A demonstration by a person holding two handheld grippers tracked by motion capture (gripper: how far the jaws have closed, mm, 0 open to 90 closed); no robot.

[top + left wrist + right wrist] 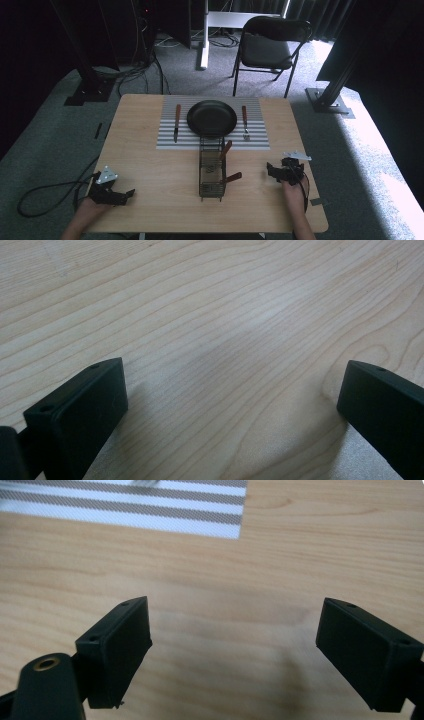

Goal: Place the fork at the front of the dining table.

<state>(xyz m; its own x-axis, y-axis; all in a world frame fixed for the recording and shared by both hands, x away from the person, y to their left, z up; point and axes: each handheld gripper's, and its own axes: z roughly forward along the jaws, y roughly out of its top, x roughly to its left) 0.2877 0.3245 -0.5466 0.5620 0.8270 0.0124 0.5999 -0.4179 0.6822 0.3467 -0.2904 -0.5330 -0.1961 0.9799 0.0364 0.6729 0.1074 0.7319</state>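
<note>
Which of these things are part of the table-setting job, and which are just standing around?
Part of the job: wire basket with wooden-handled cutlery, black plate, striped mat, knife, fork, left gripper, right gripper.

Standing around: folding chair, floor cables.

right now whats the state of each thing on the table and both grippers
left gripper: jaws open, empty, low over bare wood
right gripper: jaws open, empty
black round plate: empty, on the striped placemat
wooden-handled knife: flat on the placemat, left of the plate
wooden-handled fork: flat on the placemat, right of the plate
black wire basket: holds two wooden-handled utensils, handles sticking out
</note>
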